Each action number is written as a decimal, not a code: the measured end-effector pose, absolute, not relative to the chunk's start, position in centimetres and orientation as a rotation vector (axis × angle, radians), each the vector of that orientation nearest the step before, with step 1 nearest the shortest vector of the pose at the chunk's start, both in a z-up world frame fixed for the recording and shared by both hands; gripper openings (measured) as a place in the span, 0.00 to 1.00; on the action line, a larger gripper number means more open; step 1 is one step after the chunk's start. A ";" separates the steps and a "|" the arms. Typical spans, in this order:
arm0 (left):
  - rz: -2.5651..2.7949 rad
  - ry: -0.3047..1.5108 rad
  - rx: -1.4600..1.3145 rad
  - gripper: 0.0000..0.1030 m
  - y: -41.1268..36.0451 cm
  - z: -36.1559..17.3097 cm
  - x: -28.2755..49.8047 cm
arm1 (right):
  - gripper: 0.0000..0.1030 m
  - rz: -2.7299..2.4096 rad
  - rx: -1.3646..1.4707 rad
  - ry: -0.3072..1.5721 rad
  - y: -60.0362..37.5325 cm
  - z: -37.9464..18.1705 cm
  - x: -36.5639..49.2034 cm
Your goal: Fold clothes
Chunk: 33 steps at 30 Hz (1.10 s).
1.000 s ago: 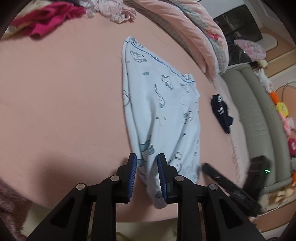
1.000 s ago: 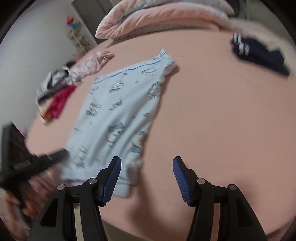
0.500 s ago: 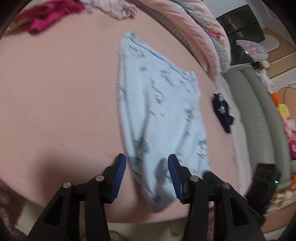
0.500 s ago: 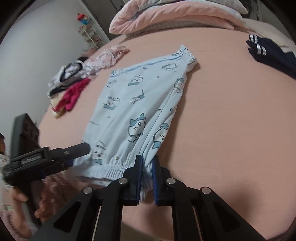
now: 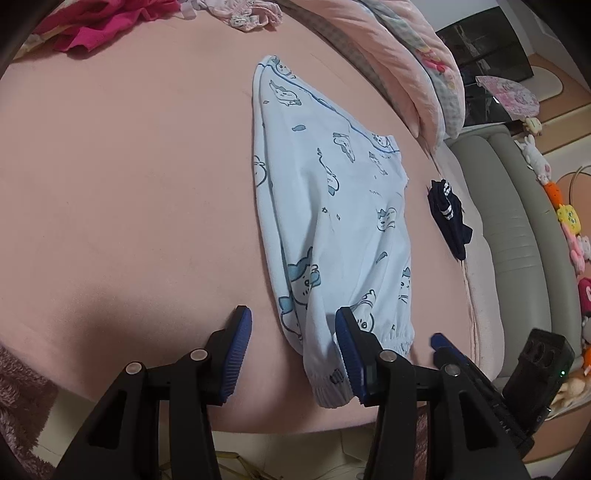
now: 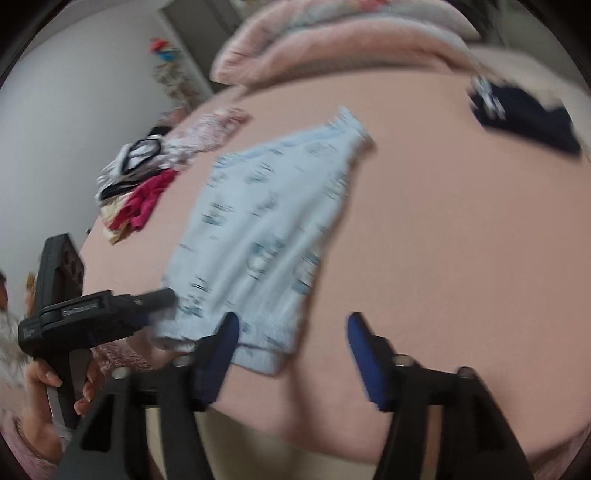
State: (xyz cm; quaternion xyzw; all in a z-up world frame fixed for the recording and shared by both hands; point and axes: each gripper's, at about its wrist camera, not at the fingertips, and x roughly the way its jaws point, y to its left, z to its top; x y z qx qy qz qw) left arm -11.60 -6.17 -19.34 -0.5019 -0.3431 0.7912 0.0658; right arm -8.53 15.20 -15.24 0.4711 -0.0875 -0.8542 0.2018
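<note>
A light blue garment with cartoon prints [image 5: 332, 221] lies flat on the pink bed [image 5: 129, 184], its elastic hem at the near edge. It also shows, blurred, in the right wrist view [image 6: 266, 229]. My left gripper [image 5: 293, 347] is open and empty, its jaws wide apart over the hem's left corner. My right gripper [image 6: 291, 350] is open and empty, just above the hem's right corner. The right gripper also shows in the left wrist view [image 5: 461, 365]. The left gripper also shows in the right wrist view [image 6: 110, 310].
A dark navy garment [image 5: 448, 218] lies to the right of the blue one. A pile with a red garment [image 5: 96, 22] lies far left. A pink quilt [image 5: 406, 55] runs along the far side. A grey sofa [image 5: 517, 240] stands to the right.
My left gripper opened wider and let go of the hem. My right gripper, shut on the hem half a second ago, opened and let it go. The garment now lies flat.
</note>
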 end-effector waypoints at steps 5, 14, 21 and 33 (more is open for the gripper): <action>2.414 -1.025 -1.501 0.44 -5.9 -19.4 -11.9 | 0.61 -2.321 1.442 -0.300 13.0 -18.7 -11.4; 2.398 -0.914 -1.515 0.04 -4.2 -18.7 -12.6 | 0.13 -2.213 1.436 -0.424 12.8 -18.6 -11.6; 2.335 -0.816 -1.493 0.05 -3.6 -16.2 -10.7 | 0.10 -2.052 1.419 -0.802 17.0 -17.4 -9.6; 2.340 -0.824 -1.617 0.15 -7.9 -16.4 -11.8 | 0.31 -2.399 1.511 -0.461 17.5 -15.0 -8.3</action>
